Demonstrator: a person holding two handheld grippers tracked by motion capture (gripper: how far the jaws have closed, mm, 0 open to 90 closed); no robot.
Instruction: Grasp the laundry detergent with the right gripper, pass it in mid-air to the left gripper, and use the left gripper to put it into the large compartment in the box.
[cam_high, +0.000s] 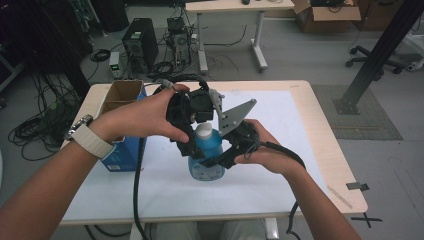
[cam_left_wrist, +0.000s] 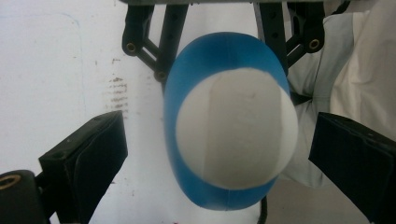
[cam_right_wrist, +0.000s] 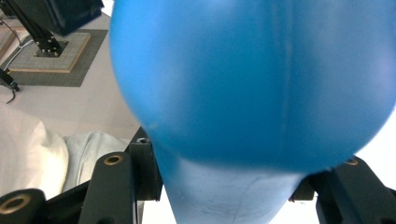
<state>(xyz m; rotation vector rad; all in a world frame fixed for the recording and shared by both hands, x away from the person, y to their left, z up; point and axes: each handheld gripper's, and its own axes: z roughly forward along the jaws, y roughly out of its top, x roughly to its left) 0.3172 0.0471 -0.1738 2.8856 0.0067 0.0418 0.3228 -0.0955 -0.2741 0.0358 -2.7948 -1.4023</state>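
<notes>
A blue bottle (cam_high: 205, 162) with a white cap (cam_high: 204, 131) stands upright on the white mat in the middle of the table. My right gripper (cam_high: 214, 161) comes in from the right and is shut on the bottle's body (cam_right_wrist: 252, 79), which is wedged between its jaws (cam_right_wrist: 233, 186). My left gripper (cam_high: 201, 140) hangs over the bottle and points down. Its jaws stand open on either side of the cap (cam_left_wrist: 236, 133), with a gap on each side (cam_left_wrist: 210, 154). The blue shoulder (cam_left_wrist: 219, 51) shows around the cap.
An open blue cardboard box (cam_high: 122, 127) stands at the table's left, close to my left forearm. The white mat (cam_high: 280, 145) covers most of the wooden table (cam_high: 327, 150). Computer towers (cam_high: 140, 45) and cables lie on the floor beyond. A black post (cam_high: 380, 55) rises at the right.
</notes>
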